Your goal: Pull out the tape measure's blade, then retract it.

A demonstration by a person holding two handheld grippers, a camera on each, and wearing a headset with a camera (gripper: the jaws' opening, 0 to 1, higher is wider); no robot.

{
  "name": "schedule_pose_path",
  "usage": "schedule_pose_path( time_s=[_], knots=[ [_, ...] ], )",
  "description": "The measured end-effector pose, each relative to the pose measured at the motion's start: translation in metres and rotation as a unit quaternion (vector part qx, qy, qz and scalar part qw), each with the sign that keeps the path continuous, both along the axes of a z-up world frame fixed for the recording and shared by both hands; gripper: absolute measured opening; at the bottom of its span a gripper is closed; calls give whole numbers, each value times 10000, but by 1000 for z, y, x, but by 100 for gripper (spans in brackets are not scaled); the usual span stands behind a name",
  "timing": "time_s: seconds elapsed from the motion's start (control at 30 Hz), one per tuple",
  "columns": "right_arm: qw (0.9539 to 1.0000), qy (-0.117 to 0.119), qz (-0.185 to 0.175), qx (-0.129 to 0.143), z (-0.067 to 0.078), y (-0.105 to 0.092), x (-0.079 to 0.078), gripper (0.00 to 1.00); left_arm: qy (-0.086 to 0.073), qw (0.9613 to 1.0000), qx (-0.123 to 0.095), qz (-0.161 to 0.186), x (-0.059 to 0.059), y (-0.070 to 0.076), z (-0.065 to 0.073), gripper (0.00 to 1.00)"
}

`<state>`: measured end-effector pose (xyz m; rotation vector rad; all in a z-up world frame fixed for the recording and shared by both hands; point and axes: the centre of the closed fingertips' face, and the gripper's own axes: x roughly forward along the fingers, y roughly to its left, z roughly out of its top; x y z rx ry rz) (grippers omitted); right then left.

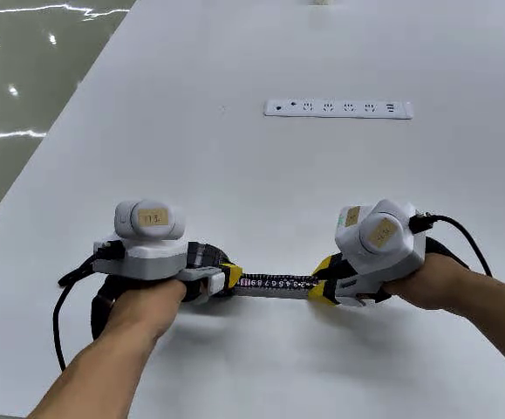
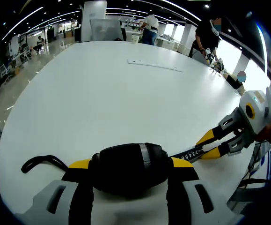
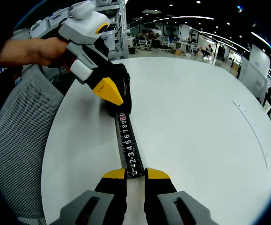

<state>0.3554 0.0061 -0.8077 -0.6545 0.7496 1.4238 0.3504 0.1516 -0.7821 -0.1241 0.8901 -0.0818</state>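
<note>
The tape measure lies low over the white surface, near the person and between the two hands. Its black case is at the left end, clamped across its width by the jaws of the left gripper. The left gripper view shows the yellow tips pressed against either side of the case.

From the case the blade runs right in a straight, short line to the right gripper. That gripper's jaws are together on the blade's free end, and the printed numbers count up from there towards the case. Only a brief run of blade is out, and it looks flat and untwisted.

What the next move turns on is this axis. The blade's length lies left to right across the scene, in line with the right gripper's own jaws and pointing straight at the case. Pulling the right hand further right and away from the left would likely draw out more blade. Bringing it back left along the same line would likely let the blade feed in. Any sideways drift, near or far, risks kinking the blade at the case mouth.

A power strip lies well apart on the far side of the surface, out of the way.
</note>
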Motion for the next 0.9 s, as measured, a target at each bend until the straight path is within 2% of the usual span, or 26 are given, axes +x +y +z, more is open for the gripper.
schedule_pose_path(
  time_s=[0.9],
  knots=[
    [9999, 20, 83, 89, 0, 25, -4, 10, 16, 10000, -23, 8, -1, 0, 0, 58]
  ],
)
